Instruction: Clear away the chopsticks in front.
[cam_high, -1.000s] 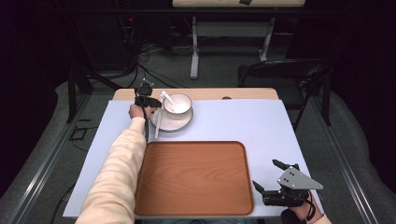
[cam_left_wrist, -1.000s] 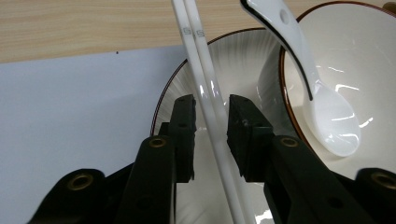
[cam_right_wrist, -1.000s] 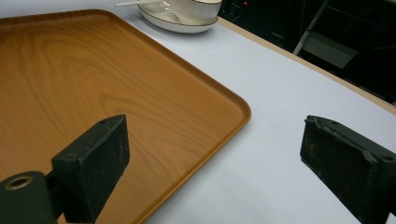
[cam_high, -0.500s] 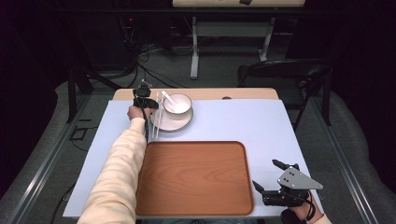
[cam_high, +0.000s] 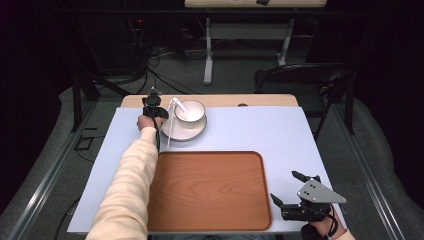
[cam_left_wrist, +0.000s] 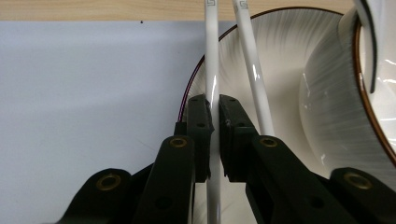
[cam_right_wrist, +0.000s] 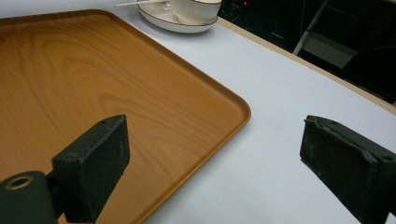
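Jaws just closed, chopstick (cam_left_wrist: 211, 70) between, seemingly pinched.

In the left gripper view the bowl (cam_left_wrist: 369, 70) is cut off by the right edge, and the nearer chopstick (cam_left_wrist: 212, 70) is hidden where it passes between the jaws.

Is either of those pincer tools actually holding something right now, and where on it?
The left gripper is clamped on one white chopstick, partway along its length, over the plate. The right gripper is open and holds nothing.

Overhead plus two close tong-mounted cameras
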